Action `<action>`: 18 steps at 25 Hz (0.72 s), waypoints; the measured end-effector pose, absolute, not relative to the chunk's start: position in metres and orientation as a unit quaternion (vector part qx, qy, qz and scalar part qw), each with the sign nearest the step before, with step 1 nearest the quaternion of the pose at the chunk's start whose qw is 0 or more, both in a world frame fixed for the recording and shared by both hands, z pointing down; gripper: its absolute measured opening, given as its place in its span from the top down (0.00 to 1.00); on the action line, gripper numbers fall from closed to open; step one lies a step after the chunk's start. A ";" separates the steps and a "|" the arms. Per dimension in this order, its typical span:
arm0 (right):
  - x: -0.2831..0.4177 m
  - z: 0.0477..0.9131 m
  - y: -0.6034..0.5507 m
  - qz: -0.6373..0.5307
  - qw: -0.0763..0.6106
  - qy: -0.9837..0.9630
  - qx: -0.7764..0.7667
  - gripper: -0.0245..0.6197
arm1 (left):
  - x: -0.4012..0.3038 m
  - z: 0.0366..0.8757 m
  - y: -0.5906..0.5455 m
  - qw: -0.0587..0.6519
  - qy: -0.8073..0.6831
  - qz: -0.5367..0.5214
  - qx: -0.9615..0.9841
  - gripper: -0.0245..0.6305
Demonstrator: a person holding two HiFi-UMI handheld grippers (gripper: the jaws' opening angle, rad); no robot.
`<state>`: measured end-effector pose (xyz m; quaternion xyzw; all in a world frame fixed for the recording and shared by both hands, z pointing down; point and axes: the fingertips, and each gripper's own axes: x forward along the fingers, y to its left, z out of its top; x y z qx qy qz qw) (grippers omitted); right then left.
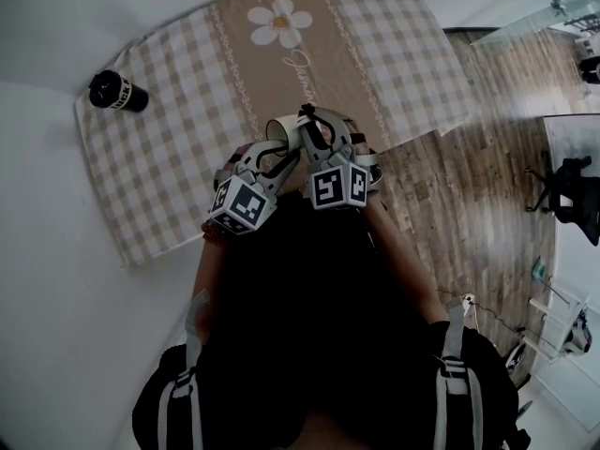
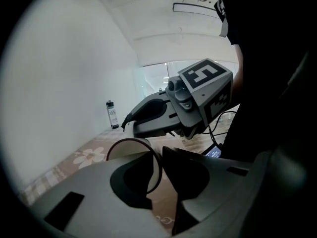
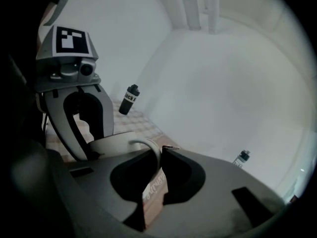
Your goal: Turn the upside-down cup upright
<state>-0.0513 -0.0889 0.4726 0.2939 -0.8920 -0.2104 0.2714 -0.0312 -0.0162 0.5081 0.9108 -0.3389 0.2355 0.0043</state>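
Observation:
A white cup (image 1: 278,130) is held above the checked tablecloth (image 1: 178,167) between both grippers. In the left gripper view its dark-edged rim (image 2: 130,150) faces the camera, so the cup lies tipped on its side. My left gripper (image 2: 161,155) is shut on the cup's wall at the rim. My right gripper (image 3: 161,153) is shut on the cup's curved handle (image 3: 147,147), with the cup body (image 3: 111,145) just beyond. In the head view the left gripper (image 1: 267,153) and right gripper (image 1: 307,125) meet at the cup near the table's front edge.
A black bottle (image 1: 117,91) stands at the table's far left corner, and shows as well in both gripper views as a bottle (image 2: 113,114) (image 3: 130,99). A second small bottle (image 3: 241,157) is at the far side. A daisy print (image 1: 279,22) marks the cloth. Wooden floor (image 1: 469,204) lies right.

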 end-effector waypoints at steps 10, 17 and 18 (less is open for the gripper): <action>-0.056 0.467 -0.082 -0.260 0.276 -0.881 0.283 0.90 | -0.032 0.513 -0.019 0.074 -0.345 0.206 0.913 0.89; -0.053 0.462 -0.082 -0.265 0.258 -0.882 0.293 0.87 | -0.034 0.503 -0.021 0.051 -0.366 0.185 0.910 0.89; -0.051 0.461 -0.083 -0.264 0.253 -0.881 0.300 0.85 | -0.036 0.502 -0.023 0.053 -0.370 0.181 0.909 0.89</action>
